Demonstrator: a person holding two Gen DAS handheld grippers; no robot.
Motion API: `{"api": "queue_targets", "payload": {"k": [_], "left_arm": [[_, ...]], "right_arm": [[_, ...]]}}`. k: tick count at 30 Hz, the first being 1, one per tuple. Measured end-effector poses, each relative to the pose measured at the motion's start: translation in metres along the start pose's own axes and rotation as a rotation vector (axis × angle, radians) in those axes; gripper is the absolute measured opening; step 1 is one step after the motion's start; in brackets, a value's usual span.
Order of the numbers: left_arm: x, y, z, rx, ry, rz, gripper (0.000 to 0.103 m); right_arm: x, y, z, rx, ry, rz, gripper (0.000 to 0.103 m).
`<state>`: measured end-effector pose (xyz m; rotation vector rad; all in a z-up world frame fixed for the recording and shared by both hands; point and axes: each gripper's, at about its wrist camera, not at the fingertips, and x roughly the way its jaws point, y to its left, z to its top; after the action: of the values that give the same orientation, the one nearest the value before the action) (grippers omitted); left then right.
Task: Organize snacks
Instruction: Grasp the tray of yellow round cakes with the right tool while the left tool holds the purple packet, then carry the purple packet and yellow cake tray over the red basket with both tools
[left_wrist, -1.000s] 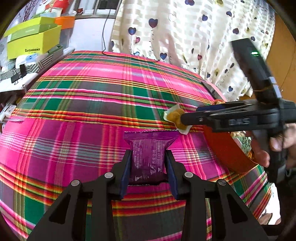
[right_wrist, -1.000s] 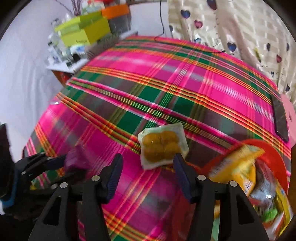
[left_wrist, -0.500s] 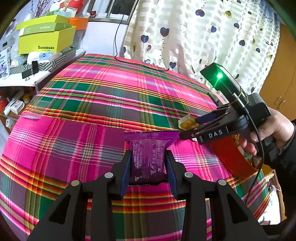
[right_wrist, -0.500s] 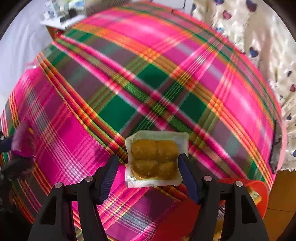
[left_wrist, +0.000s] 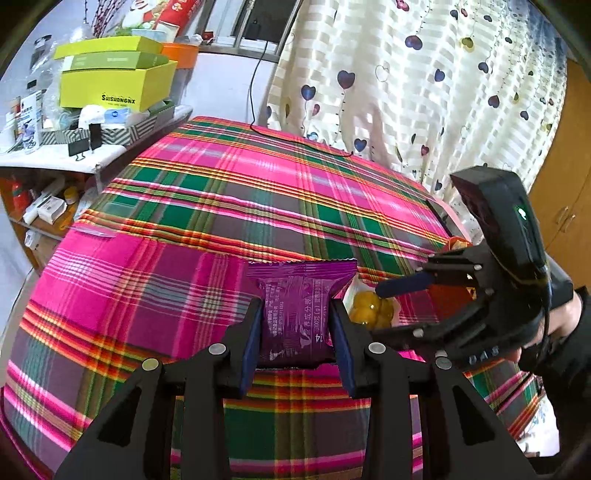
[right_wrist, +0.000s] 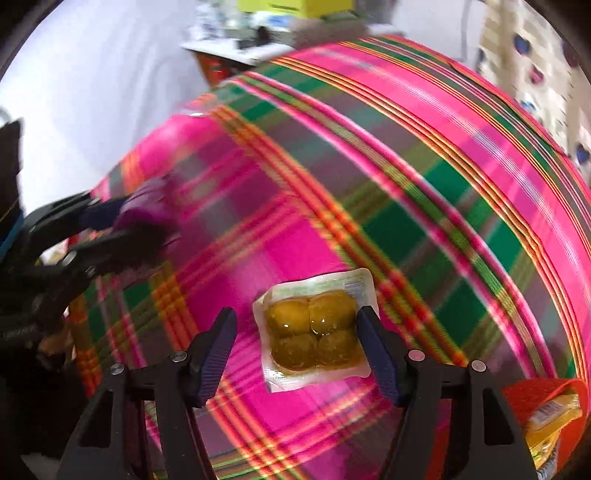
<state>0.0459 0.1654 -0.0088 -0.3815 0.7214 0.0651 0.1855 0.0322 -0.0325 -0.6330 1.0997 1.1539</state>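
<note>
A bright pink and green checked cloth (left_wrist: 184, 229) covers the surface. The left hand-held gripper (left_wrist: 297, 332) squeezes a purple snack pack (left_wrist: 295, 306). The right hand-held gripper (right_wrist: 295, 347) is wide open around a clear pack of yellow balls (right_wrist: 314, 328), its right finger touching it. An orange bowl (right_wrist: 539, 398) sits nearby; heart curtains (left_wrist: 406, 92) hang behind.

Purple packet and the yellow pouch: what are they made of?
Purple packet: probably glossy plastic film, going by its crimped zigzag top seam and wrinkles. Yellow pouch: clear, shiny plastic with a flat sealed border, molded tightly over four round yellow pieces, so apparently vacuum-sealed.
</note>
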Motion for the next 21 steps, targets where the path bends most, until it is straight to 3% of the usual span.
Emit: {"api": "queue_targets", "payload": {"k": [8,13,18,20,21], "left_arm": [[-0.009,0.002,-0.006,-0.009,-0.009,-0.003,0.037],[-0.010,0.003,-0.007,-0.009,-0.008,-0.011,0.037],[-0.008,0.005,-0.009,-0.012,0.003,-0.009,0.037],[-0.006,0.006,-0.010,-0.011,0.009,-0.010,0.037],[-0.006,0.006,-0.011,-0.012,0.012,-0.011,0.037]], "right_arm": [[-0.010,0.017,-0.012,0.001,-0.037,-0.078,0.067],[0.008,0.014,-0.013,0.019,0.014,-0.150,0.067],[0.020,0.021,-0.009,-0.002,0.008,-0.180,0.067],[0.020,0.021,-0.009,-0.006,-0.003,-0.199,0.054],[0.019,0.019,-0.008,0.000,-0.007,-0.195,0.054]]}}
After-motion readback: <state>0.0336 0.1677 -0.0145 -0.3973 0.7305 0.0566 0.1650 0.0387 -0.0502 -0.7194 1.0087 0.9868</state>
